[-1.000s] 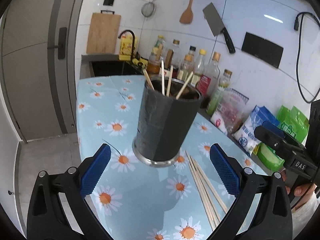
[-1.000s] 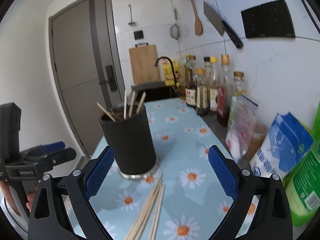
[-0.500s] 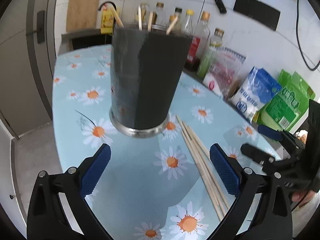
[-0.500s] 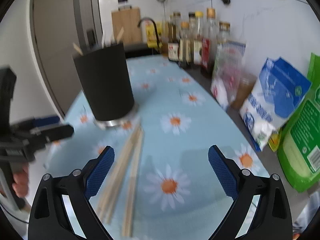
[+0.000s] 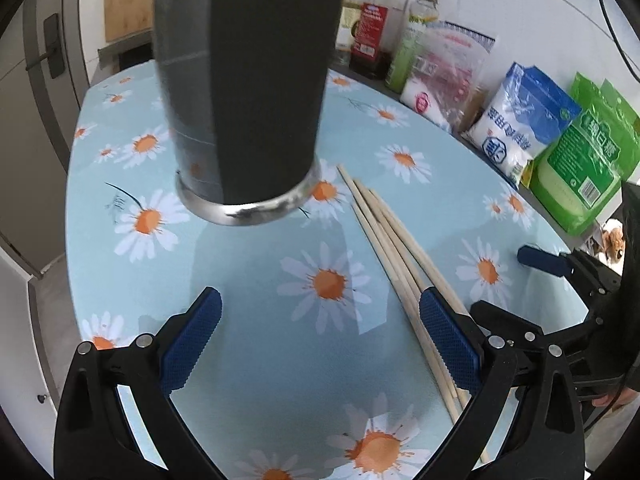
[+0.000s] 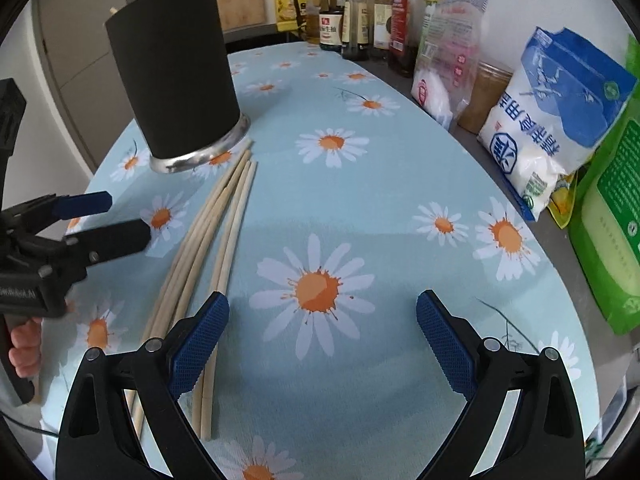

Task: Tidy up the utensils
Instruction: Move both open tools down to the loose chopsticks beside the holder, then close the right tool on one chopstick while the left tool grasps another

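Both grippers (image 5: 320,344) (image 6: 322,344) hovering with jaws released, chopsticks (image 6: 212,232) lying lower left beside holder (image 6: 176,80), bare cloth (image 6: 360,200) spreading centre-frame toward its right edge.

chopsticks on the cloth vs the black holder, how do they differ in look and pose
The chopsticks are thin, pale wooden sticks lying flat in a loose bundle; the black holder is a wide dark cylinder with a shiny metal base, standing upright. The chopsticks' far tips reach nearly to the holder's base. Both rest on the daisy-print tablecloth.
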The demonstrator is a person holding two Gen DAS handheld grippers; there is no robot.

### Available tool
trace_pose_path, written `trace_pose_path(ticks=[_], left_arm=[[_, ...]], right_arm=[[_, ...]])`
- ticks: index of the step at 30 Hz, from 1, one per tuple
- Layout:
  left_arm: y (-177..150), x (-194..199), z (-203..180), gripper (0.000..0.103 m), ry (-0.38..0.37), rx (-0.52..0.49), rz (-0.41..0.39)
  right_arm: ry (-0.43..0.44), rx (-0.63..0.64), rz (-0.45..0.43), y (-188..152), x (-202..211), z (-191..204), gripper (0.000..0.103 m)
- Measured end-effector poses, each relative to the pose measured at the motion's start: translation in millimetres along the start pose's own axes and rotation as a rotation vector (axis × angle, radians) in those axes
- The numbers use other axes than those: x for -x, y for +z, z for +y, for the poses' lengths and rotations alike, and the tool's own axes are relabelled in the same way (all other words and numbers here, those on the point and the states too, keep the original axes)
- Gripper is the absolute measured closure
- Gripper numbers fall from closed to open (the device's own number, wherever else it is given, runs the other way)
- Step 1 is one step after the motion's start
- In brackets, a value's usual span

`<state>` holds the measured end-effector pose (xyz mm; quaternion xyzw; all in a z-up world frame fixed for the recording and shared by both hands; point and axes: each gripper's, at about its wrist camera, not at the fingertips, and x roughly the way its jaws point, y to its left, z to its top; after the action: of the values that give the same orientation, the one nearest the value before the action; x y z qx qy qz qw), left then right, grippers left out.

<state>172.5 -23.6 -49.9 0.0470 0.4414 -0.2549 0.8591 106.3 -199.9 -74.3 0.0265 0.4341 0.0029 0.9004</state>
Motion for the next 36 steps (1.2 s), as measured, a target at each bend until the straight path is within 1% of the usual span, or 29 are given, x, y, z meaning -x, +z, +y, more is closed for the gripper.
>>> trace_pose_path(ticks=[6, 11, 15, 17, 19, 25, 27, 28, 29, 32, 36], left_arm=[[-0.6, -6.6, -3.5, 0.006, 0.001, -0.004, 0.02], [1.4, -10.7, -5.7, 0.006, 0.017, -0.007, 0.026], [2.2, -12.3, -6.1, 0.006, 0.028, -0.011, 0.028], [2.0, -14.0, -7.3, 0.006, 0.053, -0.024, 0.033], [2.2, -16.4, -10.1, 0.006, 0.075, -0.04, 0.038], [5.2, -21.2, -10.0, 0.005, 0.104, -0.053, 0.069], [6.3, -22.1, -11.2, 0.005, 0.117, -0.056, 0.084], [6.6, -22.1, -10.9, 0.005, 0.12, -0.05, 0.091], [7.6, -22.8, -11.2, 0.005, 0.124, -0.045, 0.1], [9.1, -23.3, -10.5, 0.005, 0.132, -0.03, 0.117], [8.0, -21.4, -6.5, 0.005, 0.14, -0.018, 0.132]], right_arm=[[0.006, 0.021, -0.011, 1.9, 0.7, 4.7, 0.012], [0.016, 0.039, 0.008, 2.5, -2.9, 7.3, 0.012], [0.044, 0.038, -0.025, 6.1, 3.2, 10.3, 0.012], [0.021, 0.046, -0.001, 7.6, -1.9, 12.5, 0.012], [0.046, 0.045, 0.008, 8.1, -4.4, 13.1, 0.012], [0.017, 0.046, 0.008, 7.8, -4.6, 13.1, 0.009], [-0.011, 0.049, 0.003, 6.8, -2.8, 11.9, 0.009], [-0.047, 0.06, 0.018, 6.0, -3.8, 12.1, 0.008], [-0.054, 0.066, 0.019, 5.0, -3.6, 11.7, 0.008], [-0.022, 0.059, 0.035, 5.0, -3.7, 10.0, 0.008], [-0.01, 0.06, -0.01, 6.7, 3.1, 13.2, 0.008]])
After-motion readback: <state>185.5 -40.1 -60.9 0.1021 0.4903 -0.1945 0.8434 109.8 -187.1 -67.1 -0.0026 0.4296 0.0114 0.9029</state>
